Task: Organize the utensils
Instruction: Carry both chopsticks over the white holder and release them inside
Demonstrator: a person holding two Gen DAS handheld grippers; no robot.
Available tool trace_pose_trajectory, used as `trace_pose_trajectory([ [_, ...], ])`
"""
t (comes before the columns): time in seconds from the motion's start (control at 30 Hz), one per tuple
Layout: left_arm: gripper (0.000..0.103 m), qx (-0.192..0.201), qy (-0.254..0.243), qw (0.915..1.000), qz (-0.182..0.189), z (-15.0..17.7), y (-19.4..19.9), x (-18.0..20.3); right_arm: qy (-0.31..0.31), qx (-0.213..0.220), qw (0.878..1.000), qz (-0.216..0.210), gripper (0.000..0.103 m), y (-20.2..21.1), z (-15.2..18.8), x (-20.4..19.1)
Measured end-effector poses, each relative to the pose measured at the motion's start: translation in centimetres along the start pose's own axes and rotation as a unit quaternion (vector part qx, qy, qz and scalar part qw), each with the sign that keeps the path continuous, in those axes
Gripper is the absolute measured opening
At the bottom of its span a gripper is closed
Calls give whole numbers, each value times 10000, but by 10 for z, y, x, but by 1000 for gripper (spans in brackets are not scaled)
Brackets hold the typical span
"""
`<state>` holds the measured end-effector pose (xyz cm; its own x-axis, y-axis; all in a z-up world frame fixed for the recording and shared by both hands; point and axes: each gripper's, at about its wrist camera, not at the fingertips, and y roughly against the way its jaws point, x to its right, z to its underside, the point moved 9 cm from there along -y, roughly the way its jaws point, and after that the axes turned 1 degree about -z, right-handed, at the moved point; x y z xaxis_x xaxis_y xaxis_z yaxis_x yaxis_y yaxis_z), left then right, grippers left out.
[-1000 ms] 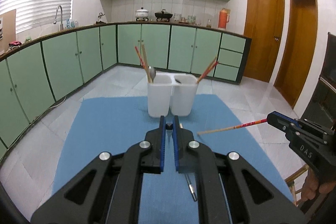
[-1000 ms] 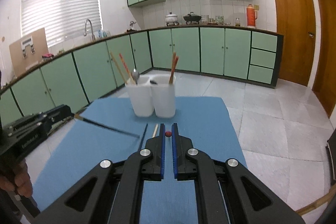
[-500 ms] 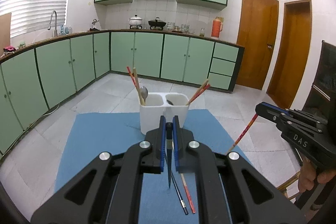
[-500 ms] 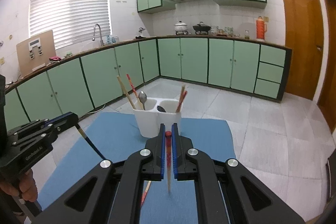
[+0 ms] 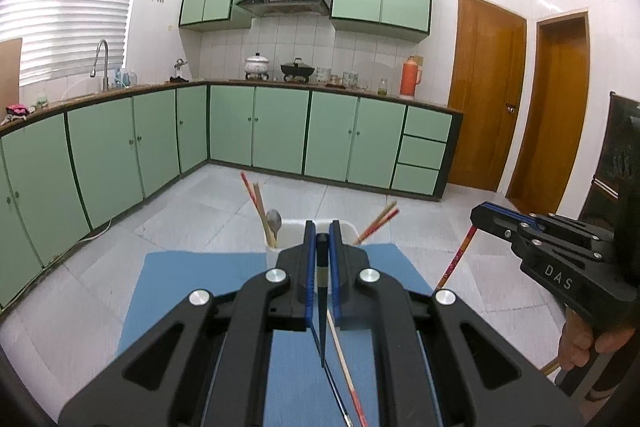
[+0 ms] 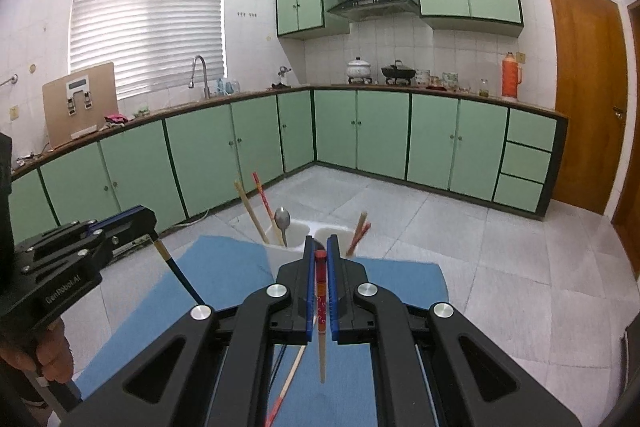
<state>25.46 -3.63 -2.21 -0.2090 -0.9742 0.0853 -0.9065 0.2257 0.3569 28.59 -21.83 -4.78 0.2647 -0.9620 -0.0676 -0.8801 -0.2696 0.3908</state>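
A white two-compartment utensil holder [image 5: 280,239] stands at the far end of a blue mat [image 5: 192,287]; it also shows in the right wrist view [image 6: 292,233]. Its left cup holds chopsticks and a spoon [image 6: 282,219], its right cup red chopsticks [image 5: 378,221]. My left gripper [image 5: 322,239] is shut on a dark blue chopstick [image 5: 322,323] that hangs point down. My right gripper [image 6: 320,253] is shut on a red-topped chopstick [image 6: 321,331], also hanging down. Both grippers are raised above the mat, short of the holder.
Two more chopsticks [image 5: 344,375] lie on the mat under the grippers. Green kitchen cabinets [image 5: 280,131] run along the back and left walls over a tiled floor. Wooden doors [image 5: 488,91] stand at the right.
Both grippers have lifted and tipped up, so each held chopstick has swung from lying sideways to hanging point down. The holder now sits lower in both views.
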Motion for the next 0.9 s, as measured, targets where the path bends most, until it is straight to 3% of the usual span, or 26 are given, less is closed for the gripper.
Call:
trace_pose_trajectory([
  [0.67, 5, 856, 249, 9959, -163, -99, -43, -12, -117, 858, 9960, -198, 6, -41, -106, 6],
  [0.9, 5, 1015, 330, 9939, -262, -124, -73, -18, -59, 996, 9950, -44, 6, -68, -133, 13],
])
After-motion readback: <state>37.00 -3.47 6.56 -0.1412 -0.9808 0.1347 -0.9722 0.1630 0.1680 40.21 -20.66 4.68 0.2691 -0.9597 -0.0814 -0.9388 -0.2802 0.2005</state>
